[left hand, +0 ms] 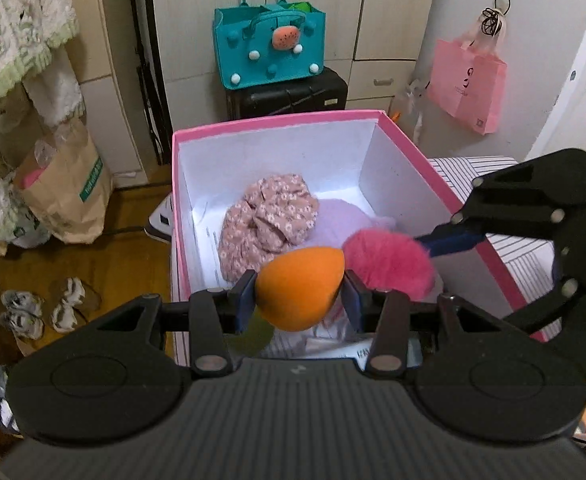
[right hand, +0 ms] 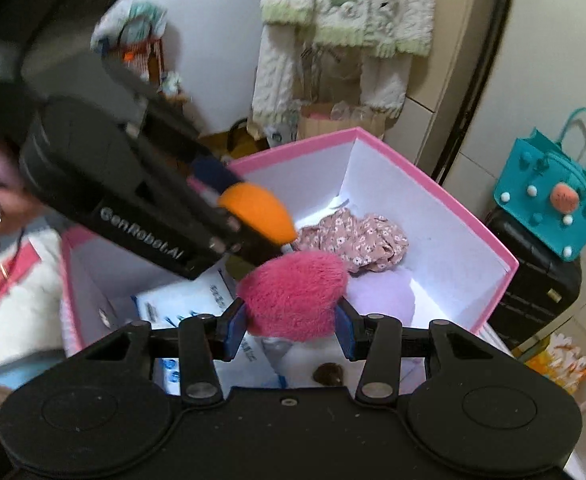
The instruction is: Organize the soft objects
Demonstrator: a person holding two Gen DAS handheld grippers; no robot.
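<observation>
Together above the pink box [left hand: 277, 118], the left gripper [left hand: 299, 294] pinches an orange sponge [left hand: 299, 282] and the right gripper [right hand: 291, 316] a pink pompom [right hand: 293, 294]; releasing both inside likely comes next

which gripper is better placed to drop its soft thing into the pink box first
Probably the right gripper: its fluffy pink pom-pom hangs further inside the pink cardboard box. The left gripper's orange egg-shaped sponge sits nearer the front edge.

A teal bag [left hand: 270, 49] is seen on a black suitcase [left hand: 287, 95]. A pink bag [left hand: 468, 85] is hung on the wall. A paper bag [left hand: 67, 190] and slippers [left hand: 45, 307] are seen on the floor, fleece clothes [right hand: 349, 4] hung above.
</observation>
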